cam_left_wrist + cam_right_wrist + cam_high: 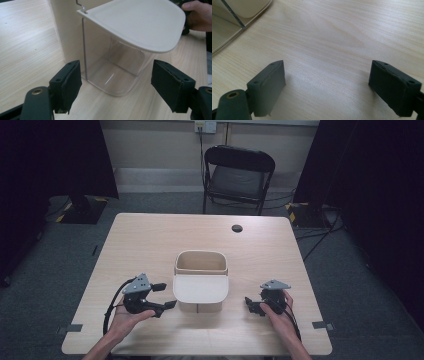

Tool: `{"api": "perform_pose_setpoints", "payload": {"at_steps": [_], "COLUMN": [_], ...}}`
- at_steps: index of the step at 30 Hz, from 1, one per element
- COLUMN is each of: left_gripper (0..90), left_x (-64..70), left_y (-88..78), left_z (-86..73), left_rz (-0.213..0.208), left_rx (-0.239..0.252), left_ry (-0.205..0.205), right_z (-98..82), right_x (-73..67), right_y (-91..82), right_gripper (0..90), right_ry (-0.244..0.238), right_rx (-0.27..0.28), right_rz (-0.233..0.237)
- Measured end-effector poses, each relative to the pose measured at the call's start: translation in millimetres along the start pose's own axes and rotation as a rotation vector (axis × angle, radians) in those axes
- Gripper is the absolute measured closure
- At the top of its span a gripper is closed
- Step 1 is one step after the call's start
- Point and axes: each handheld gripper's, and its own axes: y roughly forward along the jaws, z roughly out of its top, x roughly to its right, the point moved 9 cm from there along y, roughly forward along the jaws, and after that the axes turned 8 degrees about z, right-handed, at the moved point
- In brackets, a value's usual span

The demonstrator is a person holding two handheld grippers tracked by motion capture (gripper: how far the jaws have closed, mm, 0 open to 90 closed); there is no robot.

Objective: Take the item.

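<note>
A beige box (200, 262) stands at the table's middle, its flat lid (201, 290) swung out toward me over a clear front part. My left gripper (166, 295) sits just left of the lid, open, nothing between its jaws. In the left gripper view the clear part (112, 65) and the lid (140, 22) lie ahead of the left gripper (116, 82), apart from its pads. My right gripper (248, 305) rests right of the box, open. In the right gripper view the right gripper (327, 82) frames bare table (337, 37), with the box's corner (227, 30) far left.
A black folding chair (239, 175) stands beyond the table's far edge. A small dark round cap (237, 228) sits in the tabletop at the back. Grey tape marks (74, 327) lie near the front corners. Dark curtains flank both sides. The other hand (197, 15) shows beyond the lid.
</note>
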Motion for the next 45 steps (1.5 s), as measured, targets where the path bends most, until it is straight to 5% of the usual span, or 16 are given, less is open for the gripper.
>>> {"api": "perform_pose_setpoints", "payload": {"at_steps": [22, 45], "left_gripper": [31.6, 24.9], "left_x": [14.7, 11.9], "left_y": [6.0, -0.4], "left_z": [9.3, 20.6], "left_rz": [-0.026, -0.022], "left_rx": [0.025, 0.097], "left_ry": [0.032, 0.004], "right_z": [0.0, 0.0], "right_x": [0.0, 0.0], "right_y": [0.0, 0.0], "right_gripper": [13.0, 13.1], "right_ry": [0.000, 0.000], "right_rx": [0.000, 0.000], "right_rz": [0.001, 0.000]}}
